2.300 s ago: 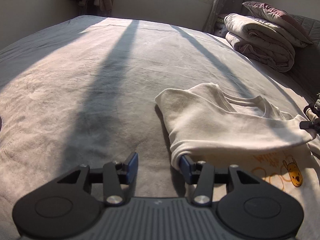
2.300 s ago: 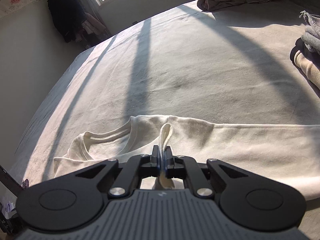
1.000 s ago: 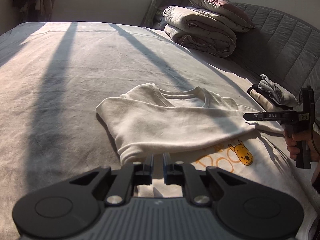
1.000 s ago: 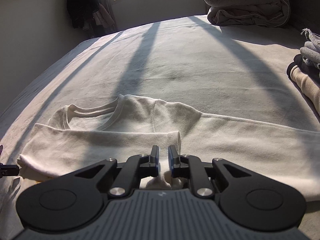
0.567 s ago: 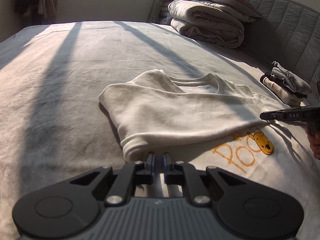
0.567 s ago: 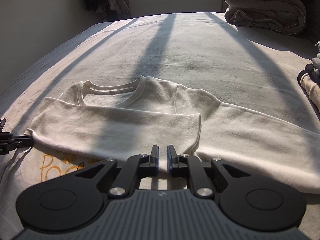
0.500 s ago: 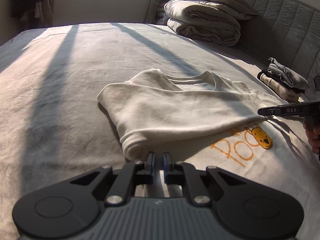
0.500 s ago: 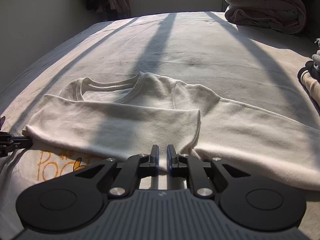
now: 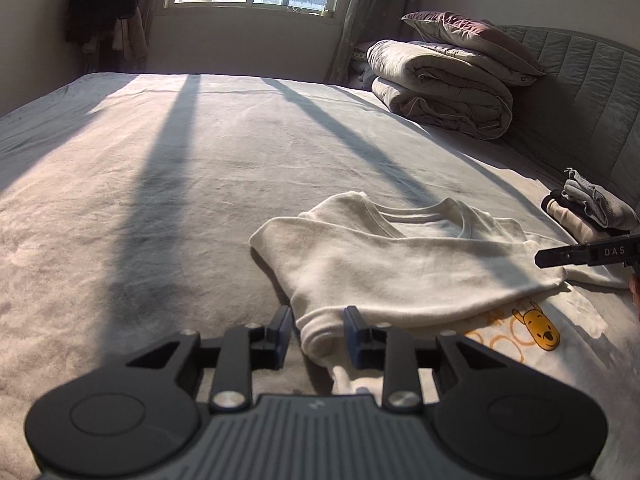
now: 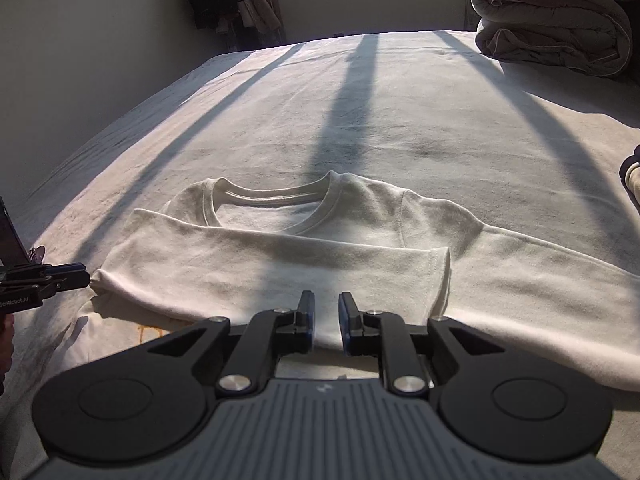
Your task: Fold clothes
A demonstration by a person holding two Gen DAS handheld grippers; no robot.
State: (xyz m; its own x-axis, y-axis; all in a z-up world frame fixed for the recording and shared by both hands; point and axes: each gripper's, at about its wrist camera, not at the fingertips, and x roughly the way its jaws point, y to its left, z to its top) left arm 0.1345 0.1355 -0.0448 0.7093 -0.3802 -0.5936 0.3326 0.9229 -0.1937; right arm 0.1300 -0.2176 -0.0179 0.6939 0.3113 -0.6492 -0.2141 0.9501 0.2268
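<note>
1. Both tools have parted their jaws since half a second ago, when each stood nearly closed; the left one has opened wider.
2. Left tool (image 9: pixel 317 330): released, fingers apart on either side of the rolled fold edge of the sweatshirt; whether the pads touch the cloth cannot be told.
3. Right tool (image 10: pixel 327 318): released, a narrow gap between its fingers, set low over the near part of the folded sleeve, gripping nothing.
4. Cream sweatshirt (image 10: pixel 280 256): flat on the bed directly ahead of the right tool, neckline away from it; one sleeve (image 10: pixel 260 268) folded across the chest, its cuff just right of the right tool's tips; the other sleeve (image 10: pixel 560 292) stretched out to the right.
5. Yellow bear print (image 9: pixel 538 330): on the sweatshirt front, ahead and right of the left tool, partly under the folded sleeve.
6. Bed (image 9: pixel 180 184): grey cover, crossed by long shadow stripes.
7. Folded quilts (image 9: pixel 440 84): stacked far ahead, right of the left tool, beside the headboard (image 9: pixel 580 92).
8. Small pile of folded clothes (image 9: pixel 588 208): far right of the left tool.
</note>
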